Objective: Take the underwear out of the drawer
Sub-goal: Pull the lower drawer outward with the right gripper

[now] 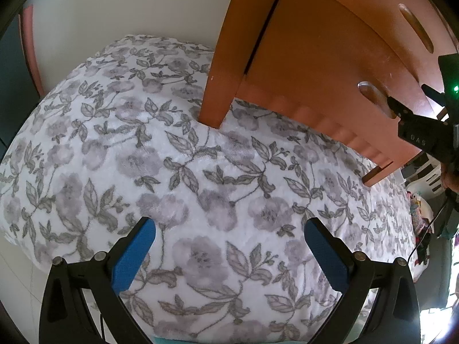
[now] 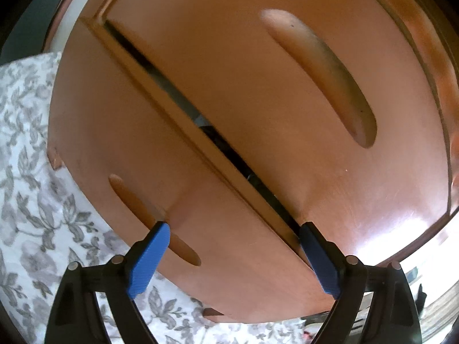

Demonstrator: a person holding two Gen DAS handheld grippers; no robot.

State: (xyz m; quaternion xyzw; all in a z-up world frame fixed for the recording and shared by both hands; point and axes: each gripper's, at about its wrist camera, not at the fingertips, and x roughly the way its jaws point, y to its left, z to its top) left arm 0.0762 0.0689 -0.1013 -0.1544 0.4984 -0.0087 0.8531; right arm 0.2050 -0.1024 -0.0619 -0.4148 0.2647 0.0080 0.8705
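An orange-brown wooden chest point(image 1: 309, 57) stands against the bed, with two drawer fronts. In the right wrist view the lower drawer front point(image 2: 229, 229) fills the foreground. My right gripper point(image 2: 235, 258) straddles its upper part: the left blue pad point(image 2: 149, 258) sits in the carved handle recess point(image 2: 129, 197) and the right pad point(image 2: 318, 261) is in the dark gap point(image 2: 229, 149) under the upper drawer point(image 2: 229, 71). The left wrist view shows that right gripper point(image 1: 394, 109) at the same recess. My left gripper point(image 1: 229, 246) hangs open over the floral blanket point(image 1: 200, 157). No underwear shows.
The grey-flowered blanket point(image 2: 25, 186) covers the bed on the chest's left and runs under its front. A pale wall point(image 1: 129, 5) rises behind. Cluttered items and a white slatted basket point(image 1: 430, 172) lie at the far right.
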